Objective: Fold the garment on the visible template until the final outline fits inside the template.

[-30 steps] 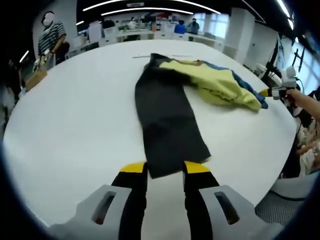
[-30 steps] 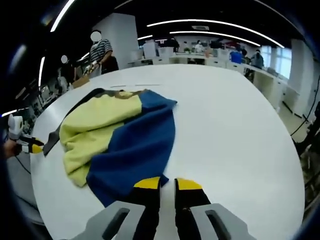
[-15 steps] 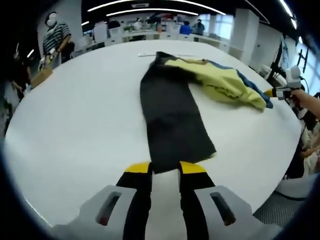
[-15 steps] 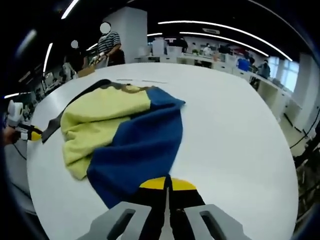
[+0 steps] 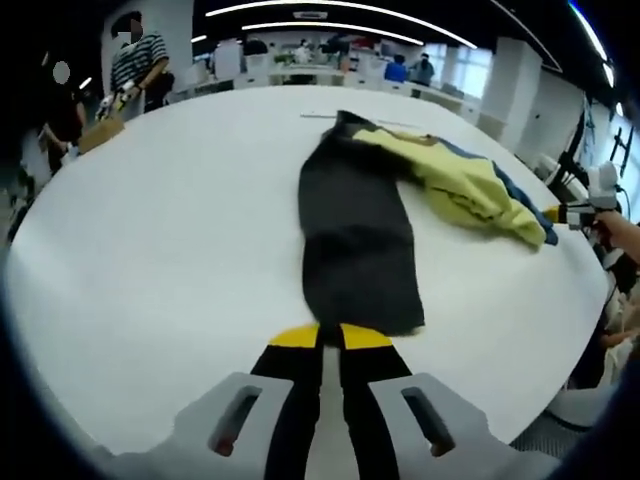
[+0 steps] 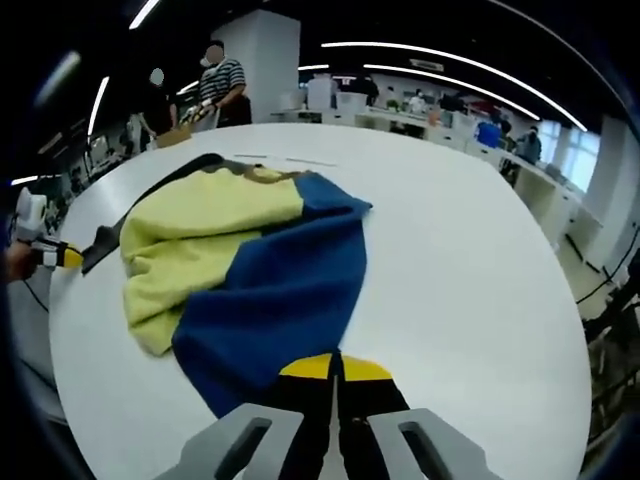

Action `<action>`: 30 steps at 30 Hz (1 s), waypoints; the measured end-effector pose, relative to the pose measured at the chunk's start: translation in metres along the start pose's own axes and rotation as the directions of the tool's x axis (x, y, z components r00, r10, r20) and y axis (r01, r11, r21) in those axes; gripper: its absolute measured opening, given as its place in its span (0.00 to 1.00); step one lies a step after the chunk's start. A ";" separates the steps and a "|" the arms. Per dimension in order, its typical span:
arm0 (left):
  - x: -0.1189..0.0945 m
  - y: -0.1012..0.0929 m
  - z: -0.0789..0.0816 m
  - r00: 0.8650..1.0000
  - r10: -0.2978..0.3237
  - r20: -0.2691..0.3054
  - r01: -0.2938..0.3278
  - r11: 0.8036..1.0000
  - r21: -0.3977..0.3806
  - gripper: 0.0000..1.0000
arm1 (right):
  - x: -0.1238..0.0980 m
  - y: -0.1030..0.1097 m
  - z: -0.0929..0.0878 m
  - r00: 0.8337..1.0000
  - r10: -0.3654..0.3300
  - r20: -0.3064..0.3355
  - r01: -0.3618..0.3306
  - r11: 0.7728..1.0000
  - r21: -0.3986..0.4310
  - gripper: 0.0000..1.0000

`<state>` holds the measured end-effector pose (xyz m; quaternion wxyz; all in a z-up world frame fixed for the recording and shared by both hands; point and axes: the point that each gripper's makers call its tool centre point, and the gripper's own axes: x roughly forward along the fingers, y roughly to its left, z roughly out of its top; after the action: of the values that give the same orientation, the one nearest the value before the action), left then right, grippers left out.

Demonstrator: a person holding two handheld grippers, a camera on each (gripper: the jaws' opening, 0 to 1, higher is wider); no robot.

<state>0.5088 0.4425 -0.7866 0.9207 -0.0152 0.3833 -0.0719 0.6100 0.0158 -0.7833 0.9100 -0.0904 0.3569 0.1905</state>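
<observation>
- In the left gripper view, the left gripper (image 5: 331, 337) sat low over the white table (image 5: 150, 250), its yellow-tipped jaws pressed together on the near hem of the garment (image 5: 358, 235).
- From there the garment's black panel ran straight away across the tabletop, lying flat.
- At the panel's far end, a yellow and blue part of the garment lay bunched and spread off to the right.
- The right gripper (image 5: 560, 212) showed at the table's right edge, at the tip of that yellow part, with a hand (image 5: 622, 228) behind it.
- In the right gripper view, the right gripper (image 6: 336, 367) had its jaws pinched shut on the near edge of the garment's (image 6: 270, 280) blue section.
- Beyond the blue section lay the yellow part, rumpled, with a black strip trailing left to the table's (image 6: 470, 270) edge.
- The left gripper (image 6: 62, 257) held the end of that black strip.
- Far behind the table, a person in a striped shirt (image 6: 222, 85) stood beside a white pillar (image 6: 265, 60), and desks with seated people lined the back of the room.
</observation>
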 end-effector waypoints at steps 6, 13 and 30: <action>0.001 0.001 0.002 1.000 -0.011 0.012 0.011 1.000 -0.012 0.01 | 0.000 0.000 0.000 1.000 -0.002 -0.001 0.002 1.000 -0.001 0.00; -0.004 0.005 0.009 0.999 -0.028 0.033 0.029 0.999 -0.018 0.00 | -0.008 -0.005 0.001 1.000 -0.019 0.006 0.019 1.000 0.020 0.00; -0.019 0.055 0.046 0.993 -0.026 0.119 0.022 0.999 0.038 0.00 | -0.047 -0.047 -0.001 0.991 -0.132 0.026 0.129 0.986 0.108 0.00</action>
<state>0.5354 0.4986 -0.7454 0.9411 -0.0071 0.3260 -0.0891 0.5967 -0.0412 -0.7506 0.9299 -0.0619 0.3447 0.1127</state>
